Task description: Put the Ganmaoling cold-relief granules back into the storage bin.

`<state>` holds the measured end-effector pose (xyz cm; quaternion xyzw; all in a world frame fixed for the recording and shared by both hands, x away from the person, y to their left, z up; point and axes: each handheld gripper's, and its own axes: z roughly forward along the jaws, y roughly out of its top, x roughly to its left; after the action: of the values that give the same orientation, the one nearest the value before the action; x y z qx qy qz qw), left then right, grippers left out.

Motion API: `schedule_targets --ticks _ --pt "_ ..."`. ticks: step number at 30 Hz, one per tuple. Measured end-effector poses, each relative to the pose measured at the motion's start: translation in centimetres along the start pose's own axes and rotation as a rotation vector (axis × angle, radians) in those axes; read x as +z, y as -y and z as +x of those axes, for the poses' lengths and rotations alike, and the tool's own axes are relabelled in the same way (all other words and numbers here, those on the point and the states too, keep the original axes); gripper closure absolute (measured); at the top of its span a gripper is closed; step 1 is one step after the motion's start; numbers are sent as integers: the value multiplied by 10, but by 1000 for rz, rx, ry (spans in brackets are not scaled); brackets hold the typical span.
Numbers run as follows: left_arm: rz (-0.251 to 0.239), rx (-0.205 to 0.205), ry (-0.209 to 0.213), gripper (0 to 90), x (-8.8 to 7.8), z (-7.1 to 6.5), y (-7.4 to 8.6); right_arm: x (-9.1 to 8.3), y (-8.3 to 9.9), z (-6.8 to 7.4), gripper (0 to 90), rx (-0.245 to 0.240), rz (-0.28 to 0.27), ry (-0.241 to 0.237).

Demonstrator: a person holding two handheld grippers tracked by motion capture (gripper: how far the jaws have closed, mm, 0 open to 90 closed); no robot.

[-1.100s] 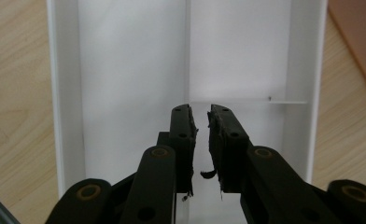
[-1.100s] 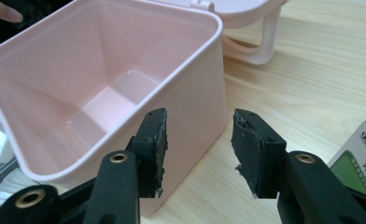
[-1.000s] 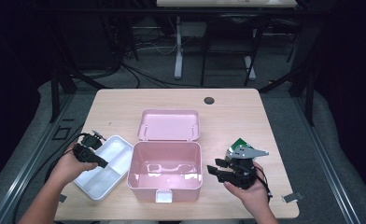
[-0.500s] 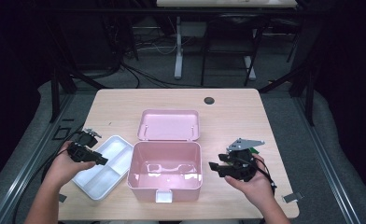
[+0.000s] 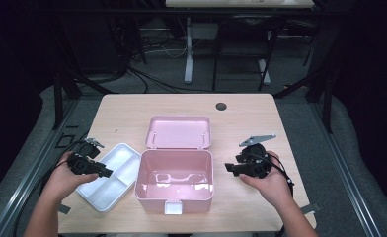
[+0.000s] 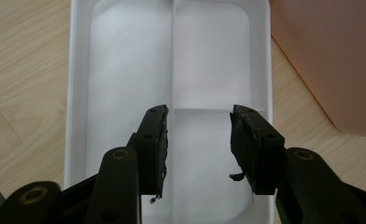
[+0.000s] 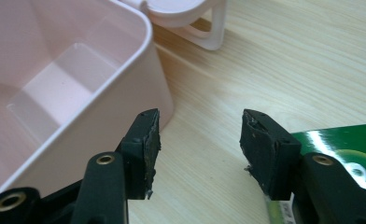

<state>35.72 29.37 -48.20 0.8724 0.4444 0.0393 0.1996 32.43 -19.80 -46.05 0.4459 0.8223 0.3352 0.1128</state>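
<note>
An open pink box [image 5: 174, 175] stands at the middle of the table, its lid [image 5: 179, 132] laid back behind it. Left of it lies a white divided tray [image 5: 113, 174] with nothing in it. My left gripper [image 5: 105, 173] hovers over the tray's left edge. In the left gripper view this gripper [image 6: 198, 140] is open above the tray [image 6: 125, 70]. My right gripper [image 5: 229, 168] is right of the box and points at it. In the right gripper view it [image 7: 200, 140] is open over bare wood beside the box wall [image 7: 125, 107]. Neither gripper holds anything.
A small black disc [image 5: 221, 106] lies near the table's far edge. A glossy green flat thing [image 7: 349, 144] shows behind my right jaw. Bare wood runs along the right side of the table [image 5: 260, 123] and behind the lid.
My left gripper has drawn slightly left, back toward the tray's edge. My right gripper has shifted a little farther from me. The box and tray have not moved.
</note>
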Motion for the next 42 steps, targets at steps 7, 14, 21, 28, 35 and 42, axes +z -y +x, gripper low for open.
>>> schedule_targets --ticks 7,14,21,28,35,42 --pt "-19 0 10 544 -6 0 1 0 -9 -20 385 -17 72 21" --pt "-13 -6 18 543 -6 1 2 5 -23 -34 305 -71 174 72" --pt "-23 -5 22 511 -7 1 2 15 -35 -48 193 -77 332 119" --pt "-28 -13 21 486 -7 3 3 28 -40 -63 142 -52 448 127" --pt "-31 -12 27 486 -6 2 2 39 -38 -78 99 -45 525 105" --pt "-38 -13 29 486 -7 3 2 44 -32 -88 50 -42 576 119"
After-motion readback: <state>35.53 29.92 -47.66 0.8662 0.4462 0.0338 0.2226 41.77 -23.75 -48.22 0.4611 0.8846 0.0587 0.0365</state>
